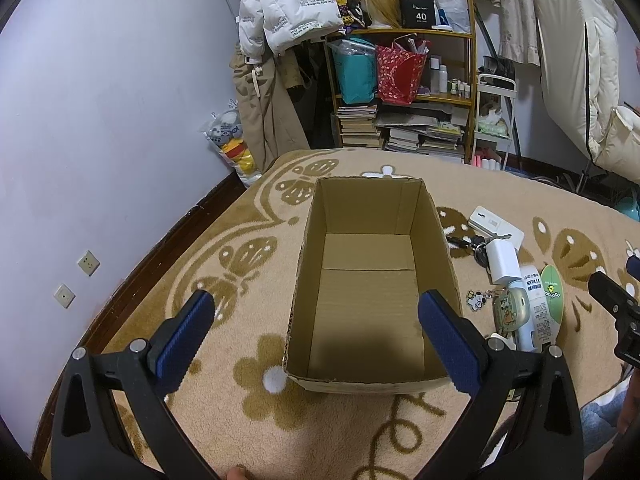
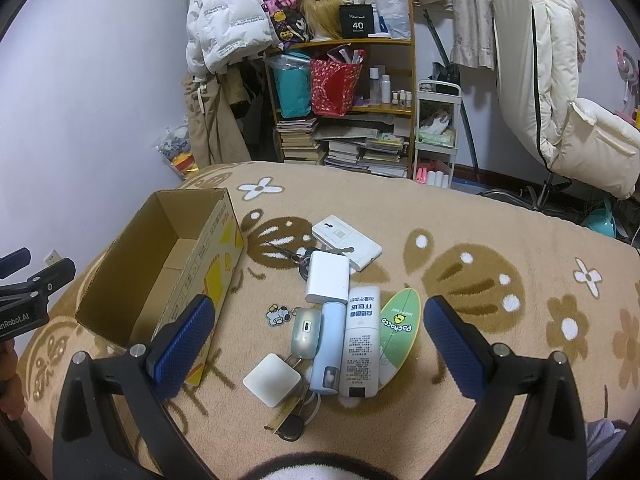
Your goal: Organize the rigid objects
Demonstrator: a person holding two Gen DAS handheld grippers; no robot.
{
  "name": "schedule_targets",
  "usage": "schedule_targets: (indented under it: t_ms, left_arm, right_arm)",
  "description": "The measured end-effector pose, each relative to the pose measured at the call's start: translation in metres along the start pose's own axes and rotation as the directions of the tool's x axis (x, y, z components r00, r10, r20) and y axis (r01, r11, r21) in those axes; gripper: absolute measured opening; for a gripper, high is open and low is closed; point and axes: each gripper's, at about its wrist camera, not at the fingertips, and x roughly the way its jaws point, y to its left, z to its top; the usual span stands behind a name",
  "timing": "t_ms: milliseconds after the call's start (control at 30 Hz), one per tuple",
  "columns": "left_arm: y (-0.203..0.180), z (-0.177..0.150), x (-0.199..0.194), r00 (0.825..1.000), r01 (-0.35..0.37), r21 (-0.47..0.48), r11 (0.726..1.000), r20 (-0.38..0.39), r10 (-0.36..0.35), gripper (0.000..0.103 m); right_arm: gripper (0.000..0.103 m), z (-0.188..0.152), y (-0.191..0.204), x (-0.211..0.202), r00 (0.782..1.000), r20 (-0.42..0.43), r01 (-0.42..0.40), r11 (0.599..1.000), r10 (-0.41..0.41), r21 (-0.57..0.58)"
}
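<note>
An open, empty cardboard box (image 1: 368,280) (image 2: 168,264) stands on the patterned blanket. My left gripper (image 1: 318,332) hovers open over its near end. To the box's right lies a cluster of small items: a white charger block (image 2: 327,276), a flat white box (image 2: 346,242), keys (image 2: 298,258), a white tube (image 2: 360,340), a pale blue bottle (image 2: 329,348), a green oval card (image 2: 398,330), an earbud case (image 2: 305,332), a white square pad (image 2: 272,379) and a cartoon keychain (image 2: 277,315). My right gripper (image 2: 318,334) is open above this cluster, holding nothing.
The beige flowered blanket (image 2: 500,360) covers a bed. Beyond its far edge stand a wooden shelf (image 2: 348,92) with books, bags and bottles, hanging coats (image 2: 224,20) and a white cart (image 2: 436,132). A lilac wall (image 1: 100,120) runs along the left.
</note>
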Motion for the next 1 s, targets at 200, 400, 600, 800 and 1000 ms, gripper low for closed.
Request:
schedule_targets:
  t_ms: [200,400,600,800,1000]
  left_arm:
    - [-0.0002,0.0006,0.0002,1.000,0.000,0.001,1.000,-0.001,0.000,0.101]
    - [-0.0003,0.0007,0.0003,1.000,0.000,0.002,1.000,-0.002,0.000,0.101]
    - [-0.0013,-0.0015,0.0008,1.000,-0.002,0.004,1.000,-0.003,0.002,0.101]
    - [-0.0015,-0.0028,0.0012,1.000,-0.002,0.004,1.000,-0.006,0.002,0.101]
    - [-0.0030,-0.0016,0.0051,1.000,-0.020,0.010,1.000,-0.018,0.021,0.101]
  right_arm:
    - [0.103,-0.0003,0.0005,0.0001,1.000,-0.003,0.000,1.000,0.000,0.000]
    - [0.103,-0.0004,0.0004,0.0002,1.000,-0.005,-0.003,1.000,0.003,0.002]
    - [0.103,-0.0040,0.0029,0.0016,1.000,-0.013,-0.005,1.000,0.005,-0.001]
    - [0.103,-0.0059,0.0042,0.0031,1.000,-0.020,-0.006,1.000,0.006,0.001]
    - [0.103,-0.0060,0.0041,0.0034,1.000,-0.019,-0.005,1.000,0.005,0.000]
